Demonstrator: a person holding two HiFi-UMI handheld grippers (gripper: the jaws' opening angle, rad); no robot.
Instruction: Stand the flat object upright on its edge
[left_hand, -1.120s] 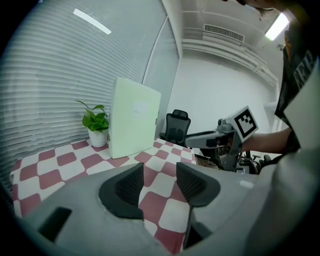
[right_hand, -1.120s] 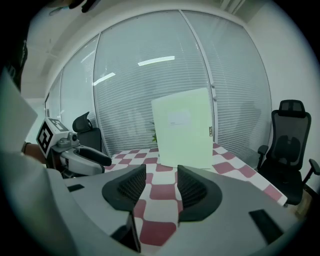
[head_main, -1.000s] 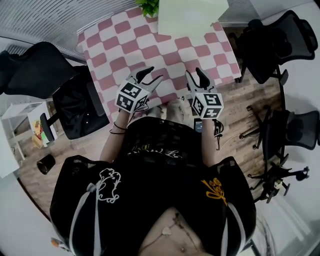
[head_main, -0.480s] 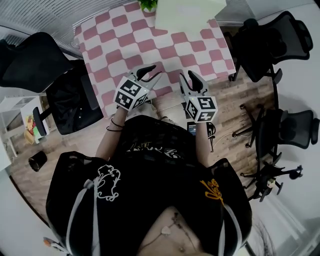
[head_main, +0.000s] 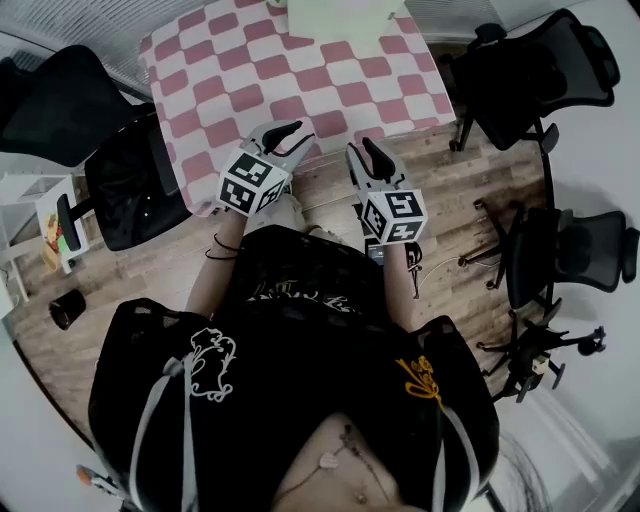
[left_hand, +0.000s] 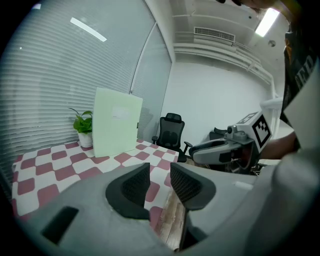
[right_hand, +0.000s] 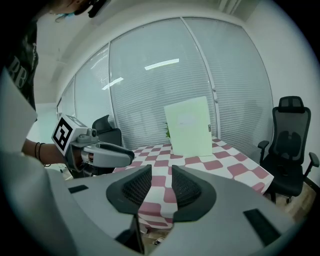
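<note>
The flat object, a pale green board (head_main: 340, 15), stands upright at the far side of the pink-checked table (head_main: 300, 80); both gripper views show the board (left_hand: 117, 122) (right_hand: 189, 127) on its edge, well beyond the jaws. My left gripper (head_main: 290, 135) hangs at the table's near edge and my right gripper (head_main: 360, 150) just off it, over the wooden floor. Both have just been closing. In their own views, the left gripper (left_hand: 160, 172) and the right gripper (right_hand: 161, 175) each keep a narrow gap with nothing between the pads.
A small potted plant (left_hand: 82, 127) sits beside the board. Black office chairs stand to the right (head_main: 520, 80) and left (head_main: 130, 190) of the table, more at the far right (head_main: 560, 260). Wooden floor lies between me and the table.
Both grippers have drawn back from over the table to its near edge, and their jaws have narrowed. The board stays upright at the far side.
</note>
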